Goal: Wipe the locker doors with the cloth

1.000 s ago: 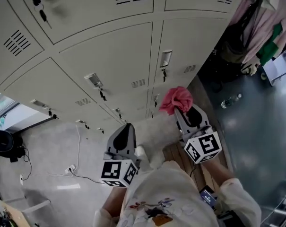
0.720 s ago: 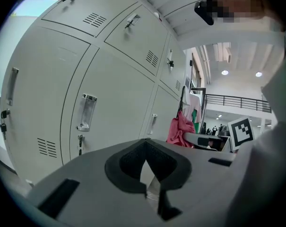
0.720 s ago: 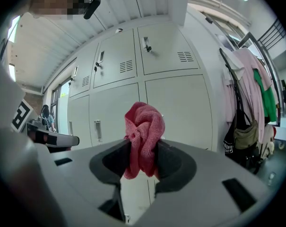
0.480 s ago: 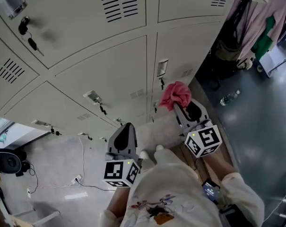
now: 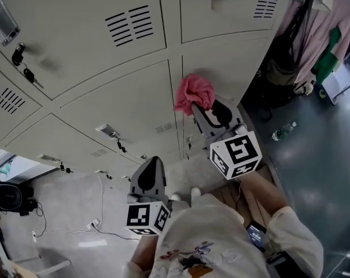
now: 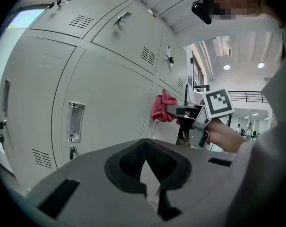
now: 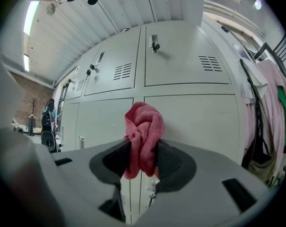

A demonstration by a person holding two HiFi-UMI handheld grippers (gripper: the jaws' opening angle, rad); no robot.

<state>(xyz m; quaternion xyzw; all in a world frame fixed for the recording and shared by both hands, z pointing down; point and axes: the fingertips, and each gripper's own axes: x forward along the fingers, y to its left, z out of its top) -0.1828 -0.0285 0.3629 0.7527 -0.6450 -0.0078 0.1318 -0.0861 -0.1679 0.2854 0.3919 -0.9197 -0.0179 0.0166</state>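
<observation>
– Grey lockers point(image 5: 111, 91) fill the upper left of my head view; coats point(image 5: 319, 33) hang at upper right.
– Where's the cloth?
– Pink cloth point(image 5: 194, 92), just above frame centre, clenched in my right gripper's point(image 5: 202, 108) jaws, bunched beside the seam between two doors. Whether it touches the metal, I cannot tell.
– And the left?
– Left gripper point(image 5: 153, 162) hangs lower, left of centre, jaws pressed together on nothing, well apart from the cloth.
</observation>
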